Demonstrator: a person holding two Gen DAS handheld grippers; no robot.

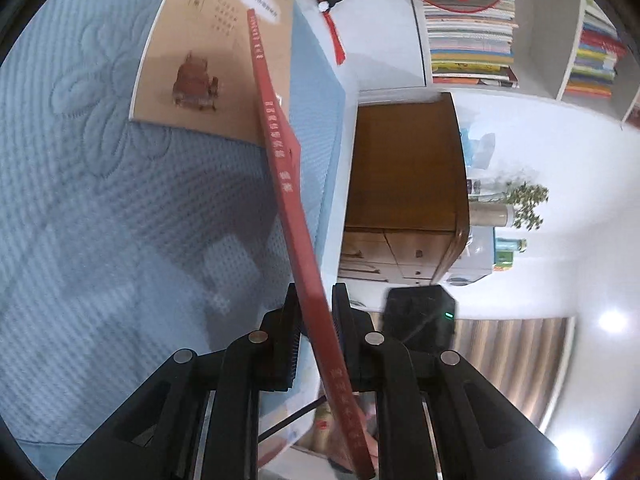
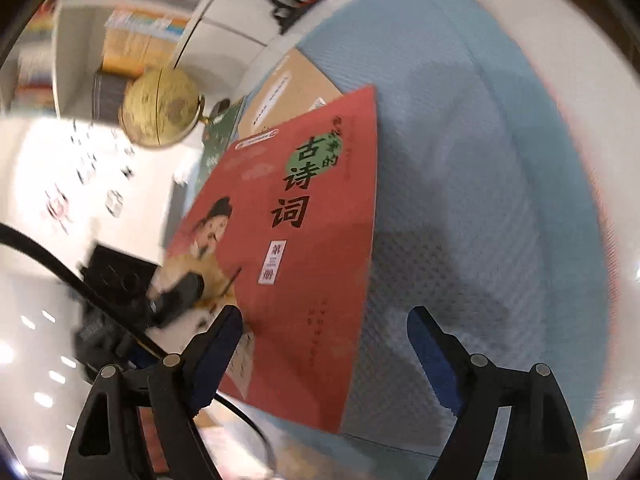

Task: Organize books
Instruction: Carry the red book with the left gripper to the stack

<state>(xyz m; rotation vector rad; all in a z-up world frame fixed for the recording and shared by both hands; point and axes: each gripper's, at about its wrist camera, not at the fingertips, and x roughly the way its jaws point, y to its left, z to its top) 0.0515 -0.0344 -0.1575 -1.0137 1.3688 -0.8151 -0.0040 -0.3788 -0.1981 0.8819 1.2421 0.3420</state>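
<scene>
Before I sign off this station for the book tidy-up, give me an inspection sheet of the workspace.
Surface: blue quilted mat, bare patches shadowed.
Job's things: red book on edge, tan book flat on the mat behind it.
Clutter: globe just off the mat.
Grippers: left gripper shut on the red book's spine end; right gripper open, jaws astride the book's lower edge, not pressing.
Cables: black cable running by the left gripper.
Surroundings: bookshelves, wooden cabinet, potted plant.

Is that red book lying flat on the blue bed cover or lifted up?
Lifted. The left gripper is shut on the red book, holding it on edge above the blue cover; the tan book lies flat behind it.
</scene>
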